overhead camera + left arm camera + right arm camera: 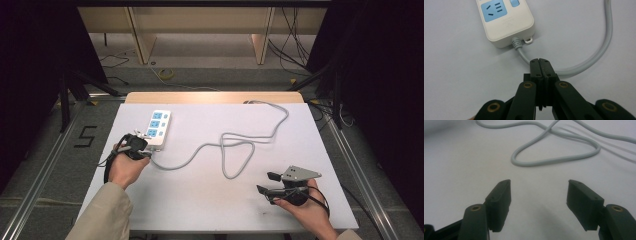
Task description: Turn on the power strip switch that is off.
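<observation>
While the table (200,200) is read from its left edge rightward, four entries are logged.

Item 1, left gripper (136,145): held at the left edge, just short of the power strip's near end. Its jaws are pressed together, and the grey cable (584,66) is seen passing under their tips close to where it leaves the strip; whether the cable is actually pinched cannot be told.

Item 2, power strip (158,128): white with blue sockets, laid flat at far left, its long axis running away from the person, cable exit at the near end, directly ahead of the left jaws.

Item 3, cable: run rightward from the strip, looped at mid-table (235,155), then carried off the far edge.

Item 4, right gripper (272,186): held low at near right, jaws spread wide, nothing between them; the loop (554,157) lies ahead, well apart.

Judgement: the left hand is much nearer the strip, so any pull would be made along the strip's length.
</observation>
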Demonstrator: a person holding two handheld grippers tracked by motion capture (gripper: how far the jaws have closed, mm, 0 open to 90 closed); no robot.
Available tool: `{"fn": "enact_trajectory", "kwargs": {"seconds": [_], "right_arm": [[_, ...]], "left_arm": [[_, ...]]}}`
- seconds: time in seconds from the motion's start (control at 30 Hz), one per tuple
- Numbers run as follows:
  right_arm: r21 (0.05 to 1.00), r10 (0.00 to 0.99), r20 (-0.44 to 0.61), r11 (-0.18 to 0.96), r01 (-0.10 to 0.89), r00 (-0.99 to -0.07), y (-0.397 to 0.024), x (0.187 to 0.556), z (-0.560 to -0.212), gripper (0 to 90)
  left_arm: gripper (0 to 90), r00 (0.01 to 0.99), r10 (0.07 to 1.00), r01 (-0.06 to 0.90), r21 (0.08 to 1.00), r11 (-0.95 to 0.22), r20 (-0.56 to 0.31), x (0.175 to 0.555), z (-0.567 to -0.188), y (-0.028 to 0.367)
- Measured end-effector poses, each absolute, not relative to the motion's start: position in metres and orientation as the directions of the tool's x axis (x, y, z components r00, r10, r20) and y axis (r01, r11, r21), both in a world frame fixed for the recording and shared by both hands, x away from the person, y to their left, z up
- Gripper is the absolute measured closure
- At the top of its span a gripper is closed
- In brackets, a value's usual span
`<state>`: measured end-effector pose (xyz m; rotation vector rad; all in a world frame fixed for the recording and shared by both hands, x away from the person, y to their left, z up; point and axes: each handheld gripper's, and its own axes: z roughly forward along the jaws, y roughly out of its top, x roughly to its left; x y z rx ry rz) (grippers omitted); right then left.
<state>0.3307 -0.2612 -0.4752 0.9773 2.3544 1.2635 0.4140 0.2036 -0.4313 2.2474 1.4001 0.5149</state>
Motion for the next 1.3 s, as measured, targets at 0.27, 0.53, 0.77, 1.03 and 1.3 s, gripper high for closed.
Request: {"fn": "enact_trajectory", "kwargs": {"seconds": [0.27, 0.53, 0.77, 1.03, 1.3], "right_arm": [[0.819, 0.684, 0.058, 0.384, 0.427, -0.727, -0.261, 0.331, -0.476, 37.0], [0.82, 0.685, 0.058, 0.383, 0.426, -0.726, -0.261, 0.331, -0.476, 37.0], [0.819, 0.684, 0.059, 0.384, 0.427, -0.727, -0.26, 0.331, -0.476, 37.1], [0.817, 0.683, 0.061, 0.385, 0.429, -0.728, -0.26, 0.331, -0.476, 37.2], [0.818, 0.682, 0.063, 0.383, 0.429, -0.729, -0.26, 0.331, -0.476, 37.2]], "left_arm": [[89.9, 0.418, 0.905, 0.744, 0.541, -0.393, 0.082, 0.424, -0.429, 0.204], [89.9, 0.421, 0.903, 0.742, 0.54, -0.398, 0.087, 0.432, -0.425, 0.205], [89.9, 0.421, 0.903, 0.747, 0.531, -0.4, 0.088, 0.44, -0.423, 0.206], [89.9, 0.417, 0.904, 0.75, 0.527, -0.4, 0.092, 0.448, -0.422, 0.206], [89.9, 0.416, 0.903, 0.755, 0.514, -0.407, 0.103, 0.456, -0.424, 0.209]]}}
